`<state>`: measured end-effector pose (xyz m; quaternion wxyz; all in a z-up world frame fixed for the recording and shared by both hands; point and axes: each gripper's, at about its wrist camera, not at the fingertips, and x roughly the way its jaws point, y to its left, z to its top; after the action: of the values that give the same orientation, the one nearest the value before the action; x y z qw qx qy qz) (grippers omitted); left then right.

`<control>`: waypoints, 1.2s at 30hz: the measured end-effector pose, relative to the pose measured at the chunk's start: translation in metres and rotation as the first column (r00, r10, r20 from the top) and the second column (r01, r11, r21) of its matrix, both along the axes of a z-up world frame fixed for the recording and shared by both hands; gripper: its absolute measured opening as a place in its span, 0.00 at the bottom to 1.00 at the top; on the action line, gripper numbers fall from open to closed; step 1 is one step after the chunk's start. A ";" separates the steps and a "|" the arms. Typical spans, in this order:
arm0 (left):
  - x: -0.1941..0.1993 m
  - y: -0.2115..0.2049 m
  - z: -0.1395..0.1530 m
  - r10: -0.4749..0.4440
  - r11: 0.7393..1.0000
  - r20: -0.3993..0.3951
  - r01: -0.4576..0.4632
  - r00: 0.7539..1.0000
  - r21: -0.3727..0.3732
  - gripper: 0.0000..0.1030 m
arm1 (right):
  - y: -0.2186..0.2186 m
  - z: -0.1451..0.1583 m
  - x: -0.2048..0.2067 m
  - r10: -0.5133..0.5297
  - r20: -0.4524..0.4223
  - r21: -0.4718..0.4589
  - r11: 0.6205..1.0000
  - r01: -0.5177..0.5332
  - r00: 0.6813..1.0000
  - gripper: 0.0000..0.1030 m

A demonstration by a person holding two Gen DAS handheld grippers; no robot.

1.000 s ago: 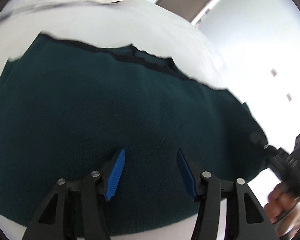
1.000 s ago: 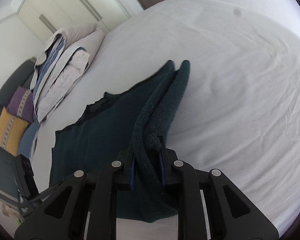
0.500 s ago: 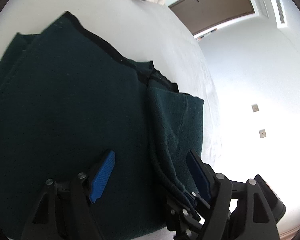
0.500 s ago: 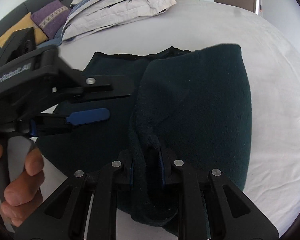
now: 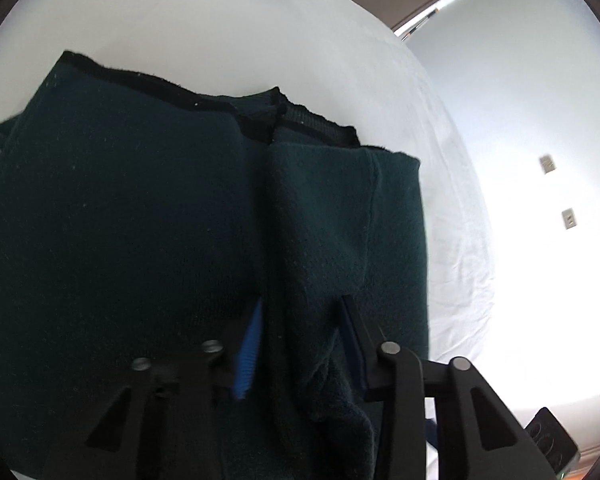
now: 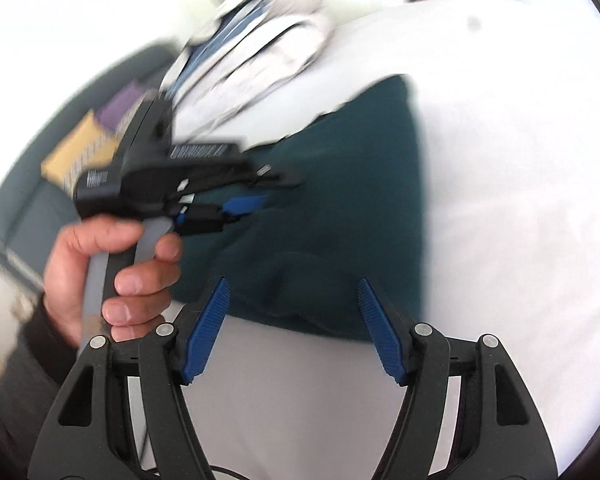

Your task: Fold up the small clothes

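A dark green knit garment lies flat on the white bed sheet, its right side folded over as a flap. My left gripper has the near edge of that flap bunched between its blue pads, and its jaws are closing on it. In the right wrist view, the garment lies just beyond my right gripper. That gripper's jaws are opening and hold nothing, above the sheet at the garment's near edge. A hand holds the left gripper over the cloth.
A pile of folded bedding sits at the far end of the bed. A grey sofa with a yellow cushion and a purple one stands to the left. A dark device lies by the bed's near right corner.
My right gripper let go of the folded flap, opened and drew back toward the near edge. My left gripper shifted right and closed over the flap.
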<state>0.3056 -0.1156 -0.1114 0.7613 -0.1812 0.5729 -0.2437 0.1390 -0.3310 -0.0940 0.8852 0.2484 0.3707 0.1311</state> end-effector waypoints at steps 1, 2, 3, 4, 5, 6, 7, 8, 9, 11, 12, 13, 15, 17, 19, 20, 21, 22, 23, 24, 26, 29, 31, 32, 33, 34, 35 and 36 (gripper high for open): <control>0.000 -0.001 0.000 0.001 1.000 -0.003 -0.001 1.000 0.003 0.30 | -0.011 -0.007 -0.004 -0.026 -0.009 0.027 0.999 0.027 1.000 0.64; 0.000 0.000 0.000 0.002 1.000 -0.003 -0.002 1.000 0.003 0.26 | -0.025 -0.016 -0.007 -0.050 -0.030 0.054 0.997 0.051 0.998 0.64; 0.000 0.001 0.001 0.003 1.000 -0.003 -0.003 1.000 0.002 0.22 | -0.029 -0.026 -0.013 -0.064 -0.041 0.064 0.996 0.066 0.997 0.65; 0.000 0.002 0.001 0.004 1.000 -0.003 -0.004 1.000 0.001 0.21 | -0.034 -0.029 -0.016 -0.076 -0.047 0.069 0.995 0.079 0.996 0.65; -0.001 0.003 0.003 0.005 1.000 0.000 -0.005 1.000 -0.002 0.18 | -0.039 -0.030 -0.018 -0.083 -0.045 0.069 0.994 0.086 0.996 0.65; -0.001 0.004 0.004 0.004 1.000 0.004 -0.004 1.000 -0.005 0.17 | -0.041 -0.029 -0.018 -0.089 -0.037 0.067 0.993 0.092 0.995 0.65; -0.002 0.006 0.005 0.001 1.000 0.006 -0.001 1.000 -0.004 0.17 | -0.042 -0.027 -0.017 -0.100 -0.029 0.063 0.993 0.102 0.995 0.65; -0.003 0.009 0.006 -0.004 1.000 0.009 0.004 1.000 0.000 0.17 | -0.040 -0.026 -0.013 -0.114 -0.019 0.055 0.992 0.115 0.993 0.65; -0.003 0.009 0.007 -0.008 1.000 0.013 0.008 1.000 0.011 0.17 | -0.041 -0.025 -0.008 -0.118 -0.014 0.048 0.992 0.119 0.993 0.65; -0.002 0.006 0.007 -0.022 0.998 0.028 0.020 0.999 0.060 0.23 | -0.042 -0.021 0.000 -0.117 -0.003 0.030 0.993 0.117 0.993 0.65; -0.003 0.006 0.008 -0.021 0.997 0.030 0.019 0.999 0.072 0.27 | -0.040 -0.019 0.005 -0.111 0.003 0.019 0.994 0.111 0.994 0.65; -0.004 0.007 0.009 -0.017 0.998 0.032 0.015 0.999 0.062 0.27 | -0.038 -0.017 0.007 -0.102 0.009 0.012 0.995 0.102 0.995 0.65; -0.008 0.012 0.017 -0.015 1.000 0.043 0.014 0.999 0.021 0.33 | -0.023 -0.014 0.013 -0.087 0.016 0.011 0.996 0.087 0.996 0.65; -0.011 0.016 0.025 -0.003 1.000 0.069 0.004 0.998 -0.006 0.35 | -0.016 -0.014 0.023 -0.081 0.012 0.024 0.996 0.081 0.997 0.65; -0.014 0.020 0.031 -0.008 1.000 0.090 0.011 0.996 -0.029 0.35 | -0.015 -0.017 0.028 -0.077 0.005 0.050 0.996 0.077 0.997 0.65; -0.014 0.021 0.030 -0.018 0.999 0.093 0.022 0.996 -0.039 0.38 | -0.015 -0.020 0.031 -0.080 -0.001 0.058 0.995 0.080 0.997 0.65; -0.013 0.024 0.026 -0.021 0.999 0.094 0.024 0.995 -0.034 0.39 | -0.013 -0.020 0.035 -0.082 -0.003 0.058 0.995 0.082 0.997 0.65; -0.010 0.027 0.020 -0.011 1.000 0.088 0.013 0.996 -0.021 0.39 | -0.012 -0.022 0.038 -0.080 -0.008 0.061 0.995 0.080 0.997 0.65; -0.006 0.034 0.012 0.013 1.000 0.075 -0.012 0.997 -0.010 0.39 | -0.011 -0.027 0.043 -0.079 -0.025 0.062 0.995 0.080 0.997 0.65; -0.003 0.040 0.005 0.042 0.999 0.069 -0.042 0.997 -0.002 0.38 | -0.011 -0.031 0.048 -0.083 -0.040 0.057 0.995 0.085 0.996 0.65; 0.002 0.064 -0.010 0.104 0.994 0.058 -0.103 0.993 -0.020 0.22 | -0.012 -0.040 0.052 -0.084 -0.073 0.054 0.995 0.089 0.994 0.65; -0.002 0.095 -0.019 0.155 0.988 0.066 -0.155 0.986 -0.006 0.12 | -0.014 -0.048 0.052 -0.083 -0.078 0.048 0.995 0.087 0.993 0.64; -0.004 0.113 -0.026 0.178 0.984 0.049 -0.176 0.983 -0.039 0.06 | -0.014 -0.051 0.055 -0.083 -0.077 0.051 0.995 0.087 0.994 0.63; -0.005 0.118 -0.027 0.187 0.982 0.053 -0.185 0.981 -0.038 0.06 | -0.013 -0.051 0.058 -0.084 -0.078 0.050 0.995 0.089 0.993 0.63; -0.006 0.121 -0.027 0.190 0.981 0.058 -0.189 0.980 -0.033 0.04 | -0.012 -0.051 0.059 -0.086 -0.078 0.044 0.995 0.089 0.993 0.63; -0.008 0.122 -0.027 0.198 0.980 0.069 -0.197 0.978 -0.025 0.04 | -0.011 -0.051 0.060 -0.086 -0.078 0.038 0.995 0.089 0.993 0.64; -0.009 0.123 -0.026 0.203 0.979 0.076 -0.202 0.976 -0.020 0.04 | -0.009 -0.050 0.062 -0.084 -0.076 0.030 0.996 0.087 0.994 0.64; -0.011 0.122 -0.025 0.208 0.978 0.081 -0.207 0.975 -0.014 0.04 | -0.008 -0.049 0.062 -0.083 -0.075 0.029 0.996 0.085 0.994 0.64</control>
<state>0.2947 0.0067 -0.1367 0.8050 -0.2320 0.5183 -0.1717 0.2010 -0.3392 -0.1434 0.8717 0.2825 0.3902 0.0903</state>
